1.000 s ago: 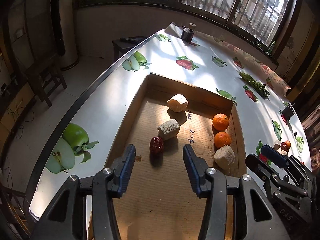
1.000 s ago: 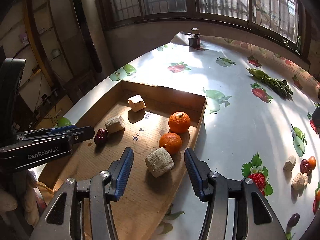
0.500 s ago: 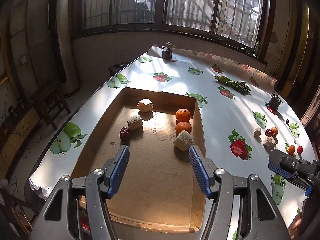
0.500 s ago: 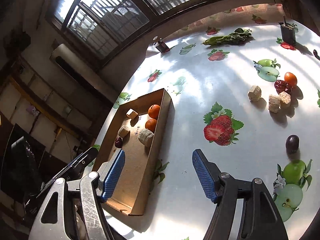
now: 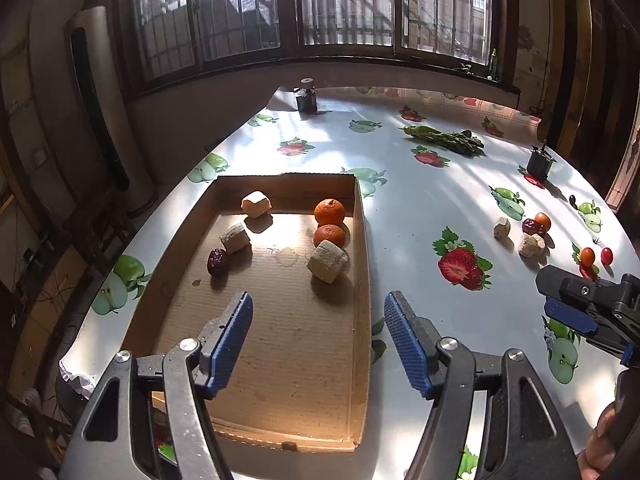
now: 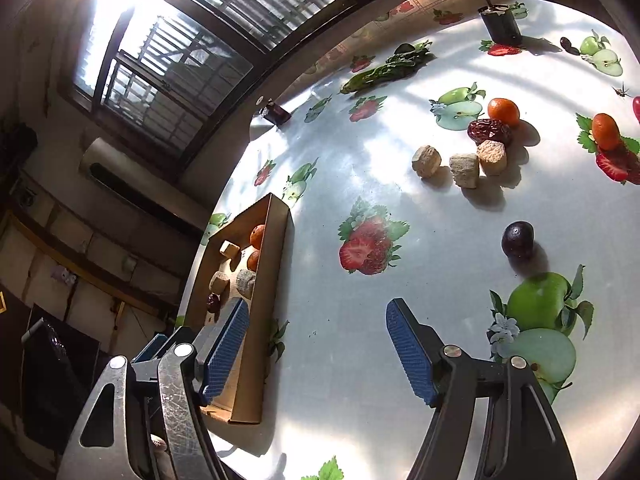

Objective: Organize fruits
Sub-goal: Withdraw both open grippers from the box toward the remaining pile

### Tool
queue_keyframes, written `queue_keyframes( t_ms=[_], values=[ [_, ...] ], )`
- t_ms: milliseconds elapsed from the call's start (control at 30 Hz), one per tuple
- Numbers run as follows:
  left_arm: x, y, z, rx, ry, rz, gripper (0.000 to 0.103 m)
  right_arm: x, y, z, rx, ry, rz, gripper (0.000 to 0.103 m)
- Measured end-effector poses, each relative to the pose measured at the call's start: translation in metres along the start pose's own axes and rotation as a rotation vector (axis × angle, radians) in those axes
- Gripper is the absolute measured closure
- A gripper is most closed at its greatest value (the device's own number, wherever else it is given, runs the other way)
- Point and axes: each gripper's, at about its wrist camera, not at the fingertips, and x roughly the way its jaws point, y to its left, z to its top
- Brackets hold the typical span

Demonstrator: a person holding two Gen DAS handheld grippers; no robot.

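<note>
A shallow cardboard tray (image 5: 280,360) holds two oranges (image 5: 329,211), three pale chunks (image 5: 327,266) and a red date (image 5: 217,261). My left gripper (image 5: 318,340) is open and empty above the tray's near half. My right gripper (image 6: 318,350) is open and empty over the tablecloth, right of the tray (image 6: 276,248). Loose on the table are three pale chunks (image 6: 464,170), a red date (image 6: 489,131), an orange (image 6: 503,111), another orange (image 6: 606,131) and a dark plum (image 6: 517,239). The right gripper also shows at the left wrist view's right edge (image 5: 576,312).
A bundle of green vegetables (image 5: 444,139) lies at the table's far side. A dark jar (image 5: 306,98) stands at the far corner, a small dark pot (image 5: 540,162) at the far right. The table edge runs close along the tray's left side.
Both grippers have pulled back and risen from the tray. The right gripper has swung right, away from the tray, over the open tablecloth towards the loose fruit. Both stay open.
</note>
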Motion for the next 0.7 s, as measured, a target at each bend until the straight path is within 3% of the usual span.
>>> queue_keyframes(
  t_ms=[400, 533, 700],
  values=[
    [0.006, -0.012, -0.001, 0.019, 0.03, -0.055, 0.035, -0.022, -0.017, 0.011, -0.021, -0.081, -0.089, 0.027],
    [0.008, -0.018, 0.0, 0.025, 0.038, -0.083, 0.035, -0.052, -0.042, 0.021, -0.052, -0.137, -0.203, 0.027],
    [0.017, -0.031, 0.0, 0.038, 0.065, -0.125, 0.035, -0.094, -0.088, 0.039, -0.081, -0.182, -0.418, 0.027]
  ],
)
